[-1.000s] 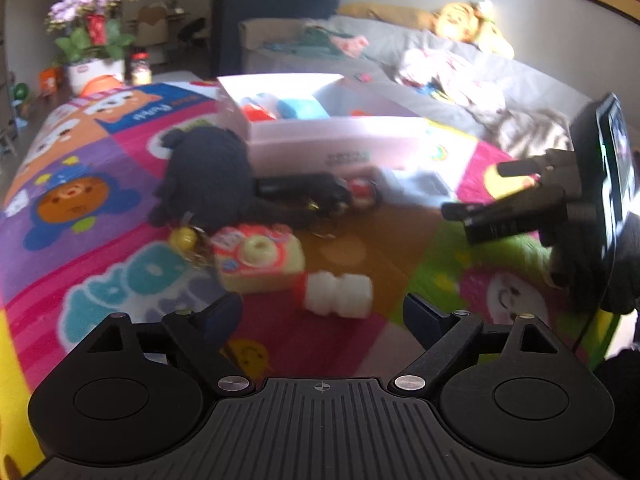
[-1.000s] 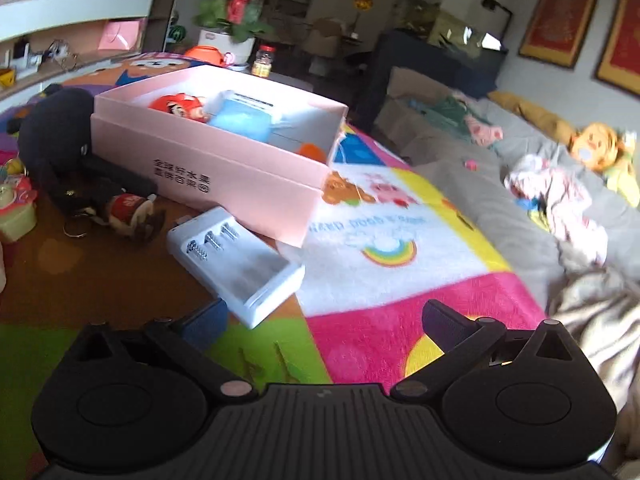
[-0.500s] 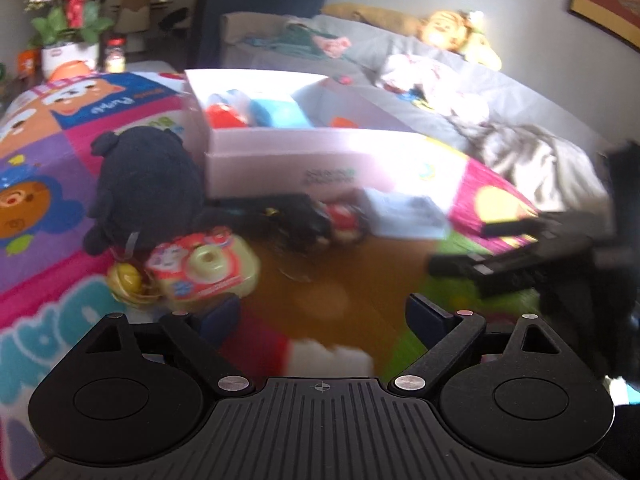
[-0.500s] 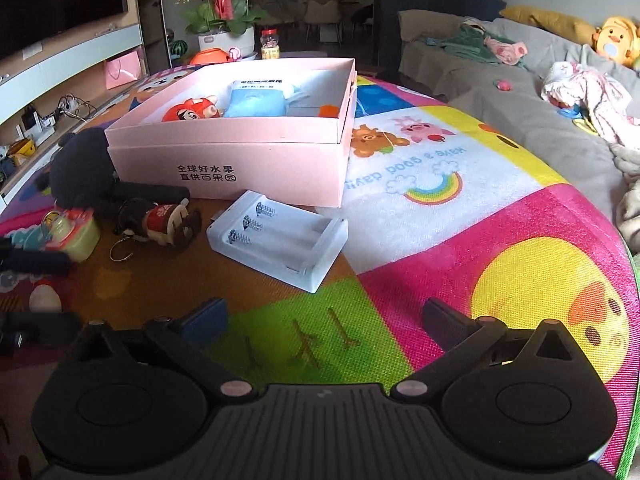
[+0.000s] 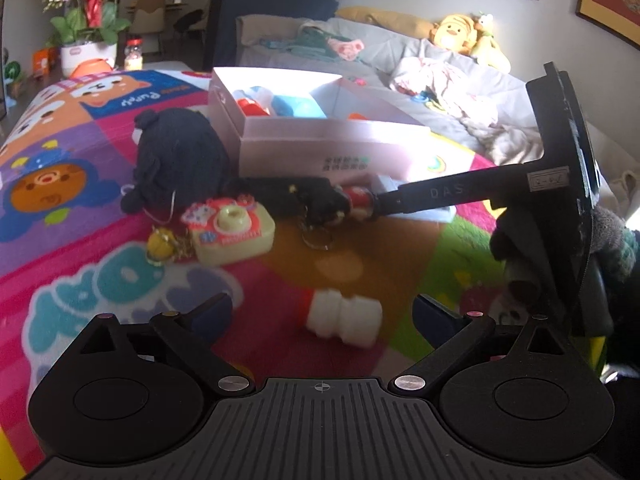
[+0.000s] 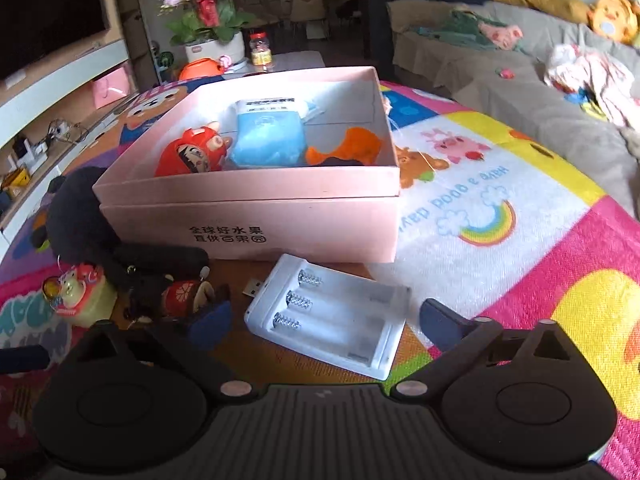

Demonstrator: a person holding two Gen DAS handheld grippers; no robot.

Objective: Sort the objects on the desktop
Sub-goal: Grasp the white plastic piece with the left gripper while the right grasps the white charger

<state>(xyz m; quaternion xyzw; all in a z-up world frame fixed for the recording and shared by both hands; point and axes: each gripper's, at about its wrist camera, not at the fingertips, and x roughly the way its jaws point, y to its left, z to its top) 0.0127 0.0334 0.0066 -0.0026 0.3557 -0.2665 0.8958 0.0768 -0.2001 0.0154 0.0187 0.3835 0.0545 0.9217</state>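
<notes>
Right hand-held gripper (image 6: 326, 314) closing around battery case (image 6: 328, 316); orange toy (image 6: 346, 148) visible only here.

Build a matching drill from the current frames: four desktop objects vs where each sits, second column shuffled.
Things:
1. white plastic battery charger
2. blue soft pouch
3. black plush toy
4. small white ribbed bottle with red cap

Places:
A. on the mat nearest the left tongs
B. inside the pink cardboard box
C. on the mat between the right tongs' fingers, in front of the box
D. on the mat beside the box, outside it

Pairs: 1-C, 2-B, 3-D, 4-A
</notes>
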